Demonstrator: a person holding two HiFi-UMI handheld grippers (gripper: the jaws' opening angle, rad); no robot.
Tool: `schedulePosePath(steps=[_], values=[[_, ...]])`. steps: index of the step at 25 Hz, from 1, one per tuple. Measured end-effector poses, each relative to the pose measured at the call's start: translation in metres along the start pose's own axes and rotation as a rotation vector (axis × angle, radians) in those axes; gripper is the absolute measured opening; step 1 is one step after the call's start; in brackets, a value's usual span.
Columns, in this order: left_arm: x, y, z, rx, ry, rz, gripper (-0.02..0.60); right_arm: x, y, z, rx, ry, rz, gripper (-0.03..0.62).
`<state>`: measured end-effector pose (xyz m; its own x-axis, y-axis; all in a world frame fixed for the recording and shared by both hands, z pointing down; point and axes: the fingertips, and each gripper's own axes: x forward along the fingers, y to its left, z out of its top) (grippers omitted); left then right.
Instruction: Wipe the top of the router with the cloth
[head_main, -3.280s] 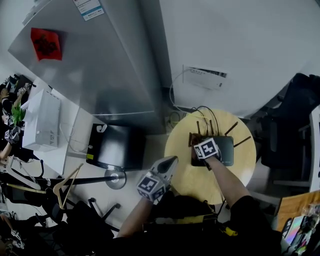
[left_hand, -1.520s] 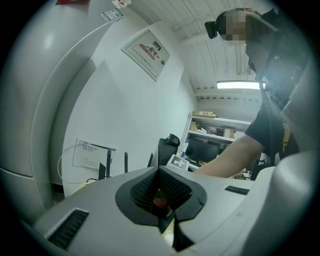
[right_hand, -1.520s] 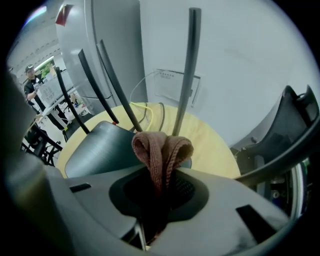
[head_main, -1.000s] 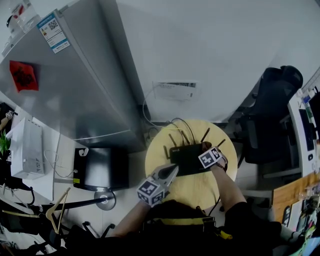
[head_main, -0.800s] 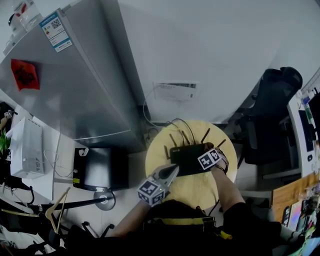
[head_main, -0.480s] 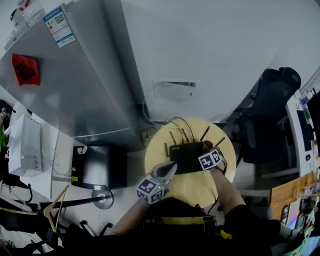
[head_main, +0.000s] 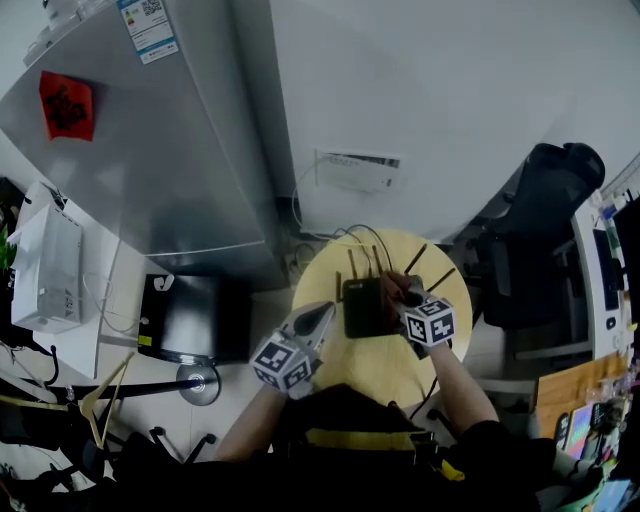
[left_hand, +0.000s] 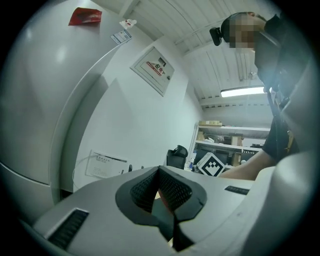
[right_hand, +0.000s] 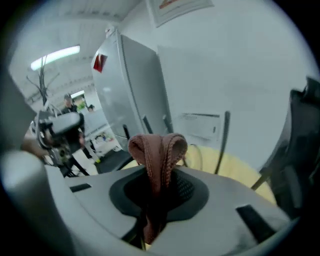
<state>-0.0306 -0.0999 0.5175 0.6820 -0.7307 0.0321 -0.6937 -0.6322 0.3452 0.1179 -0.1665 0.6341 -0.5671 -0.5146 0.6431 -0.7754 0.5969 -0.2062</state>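
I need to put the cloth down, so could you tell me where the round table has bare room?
The widest bare patch of the table is its near side, between the router and the rim. The far side is crowded with antennas and cables; the left gripper and right gripper with the cloth flank the router.

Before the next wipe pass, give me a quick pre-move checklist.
1. Cloth clamped in right gripper: ok, a folded loop sticks out past the fingers.
2. Left gripper shut and empty: ok.
3. Left gripper off the router: ok, it sits to the router's left over the table edge.
4. Router lying on the table: ok.
5. Cloth touching the router top: cannot tell, the right gripper covers that spot in the head view.
6. Antennas clear of the sweep: not ok for a far stroke, since they stand along the far edge.
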Motion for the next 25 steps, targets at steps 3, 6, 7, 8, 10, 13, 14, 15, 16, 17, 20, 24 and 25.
schedulePosePath(steps=[3,6,7,8,10,13,14,15,16,17,20,24,25], values=[[-0.009,0.004,0.001,-0.009,-0.011,0.022,-0.003,0.013,0.046,-0.002,0.224,0.039,0.242,0.063],[-0.017,0.004,-0.002,-0.016,-0.01,0.033,-0.003,0.031,0.075,-0.011,0.331,0.09,0.337,0.063],[-0.019,0.003,-0.003,-0.013,-0.006,0.033,-0.003,0.037,0.083,-0.016,0.331,0.111,0.346,0.063],[-0.02,0.002,-0.005,-0.006,0.0,0.032,-0.003,0.044,0.09,-0.022,0.318,0.136,0.349,0.063],[-0.022,-0.001,-0.008,0.02,0.02,0.024,-0.003,0.058,0.103,-0.038,0.27,0.2,0.336,0.063],[-0.022,-0.006,-0.007,0.049,0.036,0.015,-0.003,0.079,0.108,-0.065,0.199,0.308,0.274,0.063],[-0.022,-0.006,-0.006,0.047,0.034,0.019,-0.003,0.085,0.106,-0.072,0.179,0.341,0.246,0.063],[-0.022,-0.006,-0.006,0.042,0.032,0.026,-0.003,0.09,0.102,-0.079,0.158,0.373,0.209,0.063],[-0.023,-0.005,-0.007,0.037,0.031,0.034,-0.003,0.094,0.095,-0.086,0.133,0.407,0.162,0.063],[-0.023,-0.004,-0.008,0.033,0.034,0.043,-0.003,0.096,0.088,-0.093,0.105,0.44,0.11,0.063],[-0.026,-0.001,-0.018,0.027,0.058,0.068,-0.003,0.099,0.081,-0.1,0.048,0.445,0.031,0.063],[-0.02,0.0,-0.02,0.038,0.077,0.056,-0.003,0.099,0.078,-0.095,0.031,0.413,0.037,0.063],[-0.019,-0.001,-0.02,0.037,0.079,0.051,-0.003,0.097,0.076,-0.099,0.032,0.426,0.039,0.063]])
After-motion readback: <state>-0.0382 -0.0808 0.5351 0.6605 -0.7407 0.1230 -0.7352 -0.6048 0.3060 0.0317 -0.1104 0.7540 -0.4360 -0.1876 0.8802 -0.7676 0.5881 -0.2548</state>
